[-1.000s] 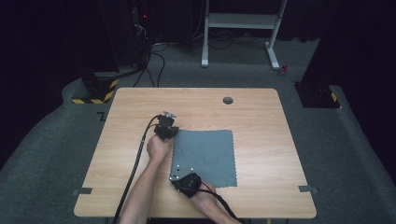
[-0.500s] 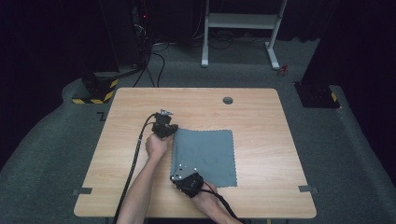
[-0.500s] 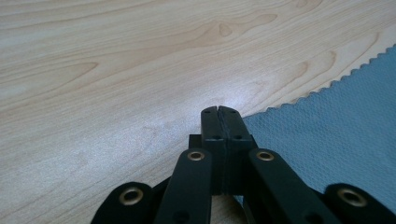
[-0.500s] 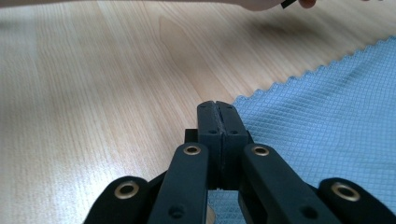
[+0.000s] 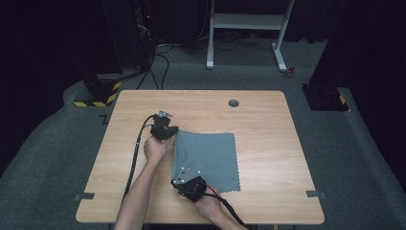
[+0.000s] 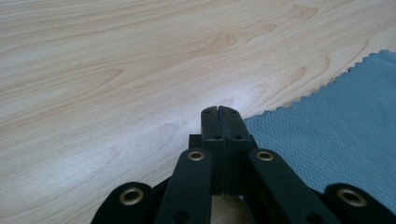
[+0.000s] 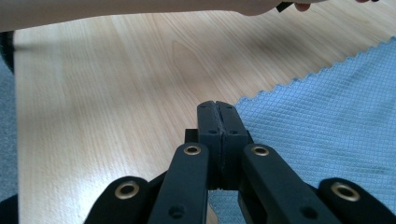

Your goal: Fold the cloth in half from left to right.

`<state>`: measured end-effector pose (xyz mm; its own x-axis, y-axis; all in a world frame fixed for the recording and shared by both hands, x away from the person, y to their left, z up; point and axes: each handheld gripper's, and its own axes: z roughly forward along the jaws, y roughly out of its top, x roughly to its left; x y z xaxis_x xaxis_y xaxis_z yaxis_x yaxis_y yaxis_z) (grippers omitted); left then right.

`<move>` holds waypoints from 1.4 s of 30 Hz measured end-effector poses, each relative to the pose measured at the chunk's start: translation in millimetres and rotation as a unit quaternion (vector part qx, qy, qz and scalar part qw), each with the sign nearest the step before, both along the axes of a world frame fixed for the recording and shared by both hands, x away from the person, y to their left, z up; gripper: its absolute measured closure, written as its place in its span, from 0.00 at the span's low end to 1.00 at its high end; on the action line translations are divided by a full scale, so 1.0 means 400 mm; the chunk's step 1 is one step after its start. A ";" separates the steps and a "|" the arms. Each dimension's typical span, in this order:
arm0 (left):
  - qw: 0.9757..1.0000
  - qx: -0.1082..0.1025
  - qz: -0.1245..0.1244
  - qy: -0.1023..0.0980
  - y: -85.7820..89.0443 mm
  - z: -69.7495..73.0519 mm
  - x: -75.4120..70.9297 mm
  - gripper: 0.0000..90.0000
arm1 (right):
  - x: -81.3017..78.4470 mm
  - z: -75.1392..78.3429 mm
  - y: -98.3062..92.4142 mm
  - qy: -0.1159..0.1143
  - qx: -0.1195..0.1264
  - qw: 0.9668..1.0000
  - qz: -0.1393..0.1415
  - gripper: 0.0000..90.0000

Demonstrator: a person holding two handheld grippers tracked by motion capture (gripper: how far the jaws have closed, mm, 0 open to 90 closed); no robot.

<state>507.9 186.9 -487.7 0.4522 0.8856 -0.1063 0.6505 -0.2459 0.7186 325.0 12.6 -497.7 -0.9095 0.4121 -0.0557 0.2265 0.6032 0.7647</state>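
Grey square microfibre cloth (image 5: pixel 207 158) lay flat mid-tabletop (image 5: pixel 268 115). Left tongs (image 6: pixel 218 111) closed at its far-left corner, right tongs (image 7: pixel 217 106) closed at near-left corner; corners apparently pinched. Cloth extended rightward from both.

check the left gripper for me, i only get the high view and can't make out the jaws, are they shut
observer: Yes. In the left gripper view, the left gripper has its jaws pressed together with no gap.
operator: is the cloth in them
observer: The zigzag edge of the cloth runs right up to the jaws' right side. I cannot tell whether a corner is pinched.
operator: and the right one
observer: The right gripper is shut too, at a corner of the cloth, with bare table on the left of its own view.
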 end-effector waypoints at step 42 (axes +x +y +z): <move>0.999 0.000 -0.036 0.014 -0.137 -0.010 -0.002 1.00 | -0.016 -0.022 -0.218 0.016 0.028 0.999 -0.043 1.00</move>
